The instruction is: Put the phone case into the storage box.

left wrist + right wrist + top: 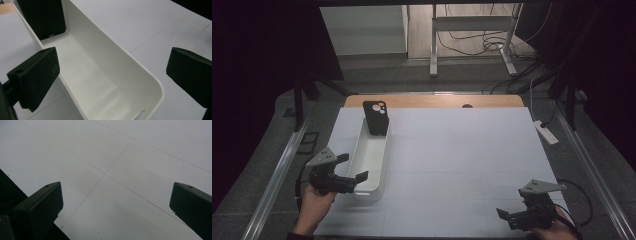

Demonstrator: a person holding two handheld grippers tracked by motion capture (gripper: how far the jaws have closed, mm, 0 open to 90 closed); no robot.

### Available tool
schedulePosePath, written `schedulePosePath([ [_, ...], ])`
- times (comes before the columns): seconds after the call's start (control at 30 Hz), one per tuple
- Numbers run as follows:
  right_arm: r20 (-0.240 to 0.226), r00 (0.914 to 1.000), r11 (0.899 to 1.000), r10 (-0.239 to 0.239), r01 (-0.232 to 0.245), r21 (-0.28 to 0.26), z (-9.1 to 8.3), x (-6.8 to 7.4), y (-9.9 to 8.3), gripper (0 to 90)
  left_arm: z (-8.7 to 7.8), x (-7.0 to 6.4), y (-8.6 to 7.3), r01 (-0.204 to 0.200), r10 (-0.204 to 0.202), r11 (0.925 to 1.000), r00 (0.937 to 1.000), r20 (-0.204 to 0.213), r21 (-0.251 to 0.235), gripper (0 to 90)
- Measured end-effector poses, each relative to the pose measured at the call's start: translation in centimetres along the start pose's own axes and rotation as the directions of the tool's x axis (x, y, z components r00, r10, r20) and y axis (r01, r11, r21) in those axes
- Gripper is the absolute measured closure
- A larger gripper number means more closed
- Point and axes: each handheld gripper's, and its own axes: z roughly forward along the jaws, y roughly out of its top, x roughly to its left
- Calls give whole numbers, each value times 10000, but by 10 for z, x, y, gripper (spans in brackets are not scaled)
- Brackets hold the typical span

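White tabletop (452, 150): the bin (371, 155) lies near its left edge, a phone case (376, 118) propped against the far wall. Left gripper (353, 167) straddles the near end wide open, likely to grasp it; right gripper (504, 216) idles open, empty.

The white tray (371, 160) stands along the left of the table (462, 150), and the black phone case (376, 118) leaning in its far end blocks that part. The tray's near stretch lies open from above, and bare surface spreads wide to its right
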Motion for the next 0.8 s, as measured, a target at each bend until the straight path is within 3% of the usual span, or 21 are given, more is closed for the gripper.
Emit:
schedulePosePath([
  [0.43, -56, 9998, 9998, 191, -191, -36, -1, -1, 0, 0, -12, -11, -10, -24, 29, 9999, 9996, -293, 162, 0],
  [0.8, -108, 9997, 9998, 217, -216, 22, 0, -2, 0, 0, -25, -16, -27, 308, -292, 9990, 9983, -497, 312, 0],
])
